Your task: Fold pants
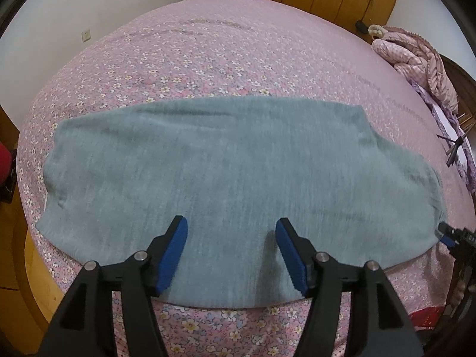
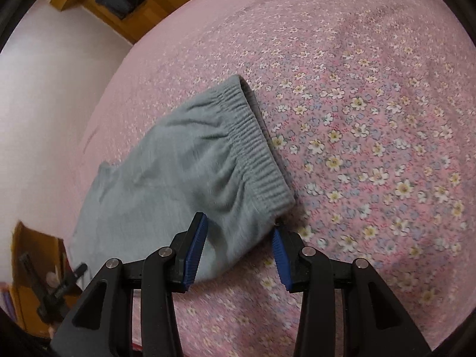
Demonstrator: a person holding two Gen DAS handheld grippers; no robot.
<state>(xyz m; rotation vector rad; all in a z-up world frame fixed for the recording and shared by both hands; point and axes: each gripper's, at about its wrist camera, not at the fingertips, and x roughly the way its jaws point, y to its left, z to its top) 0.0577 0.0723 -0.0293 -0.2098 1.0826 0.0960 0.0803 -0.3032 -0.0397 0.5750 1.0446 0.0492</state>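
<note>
1. Pink floral bedding covers the bed [image 1: 208, 59] that carries everything; its near edge runs just under both grippers, with wooden cabinets and a white wall beyond the far edge.
2. Nearest in the left wrist view, the left gripper [image 1: 231, 232] hangs released over the near edge, its blue pads [image 1: 175, 250] spread wide above the cloth and pressing on nothing.
3. Under it lie the pants [image 1: 208, 163], grey-green, flat and long, stretched along the bed's near edge.
4. Nearest in the right wrist view, the right gripper [image 2: 238, 238] stands half open, one finger on either side of the near corner of the waist end; I see gaps at the pads, so I judge that nothing is pinched yet.
5. Just beyond it the ribbed waistband [image 2: 255, 148] runs away from the near edge, a darker inner layer showing along its outer side.
6. Farther off, a bunched pink quilt [image 1: 416, 62] sits at the bed's right edge, well apart from the pants.
7. Risks, as I judge them: the right jaws may close on the top layer only, so the waist would peel open when lifted; or they may catch the floral sheet with it, dragging the bedding.
8. With the left gripper holding nothing, a one-sided pull could skew or bunch the garment.
</note>
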